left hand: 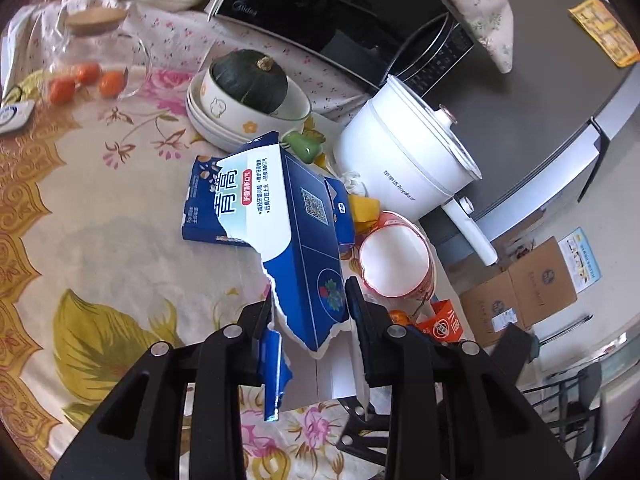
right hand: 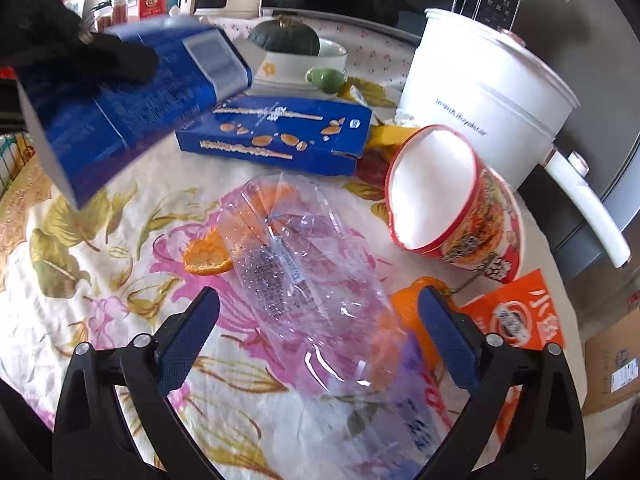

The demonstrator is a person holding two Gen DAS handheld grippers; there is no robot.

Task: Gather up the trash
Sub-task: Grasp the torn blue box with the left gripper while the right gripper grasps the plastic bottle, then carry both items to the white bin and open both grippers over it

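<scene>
A: Plastic bag point(right hand: 308, 280), clear, crumpled, flat on floral tablecloth point(right hand: 100, 280), straight ahead of right gripper point(right hand: 318, 318), between its spread fingers. Nothing pinched yet, pads apart from film.

B: Long axis?

A: Runs far-left to near-right, roughly along gripper's pointing line, so pads flank bag's sides. Right hand much nearer than left.

B: Left gripper point(left hand: 310, 304)?

A: Busy. Clamped on torn toothpaste box point(left hand: 288, 224), blue/white, held off cloth, tilted, ragged end at pads. In right view same box hangs upper left, clear of bag.

B: Neighbours?

A: Orange peel point(right hand: 206, 258) touching bag's left edge, partly under film. Orange snack packet point(right hand: 516, 320) just right of right finger. Noodle cup point(right hand: 452, 208), tipped on side, mouth toward camera, beyond bag to right. Blue biscuit-stick box point(right hand: 276, 136) lying flat beyond bag. White electric pot point(right hand: 480, 84) further back, bowls w/ dark green squash point(right hand: 286, 38) behind.

B: Obstacles?

A: None over bag. Likely risk: right pad catching packet, peel coming along w/ film.
</scene>
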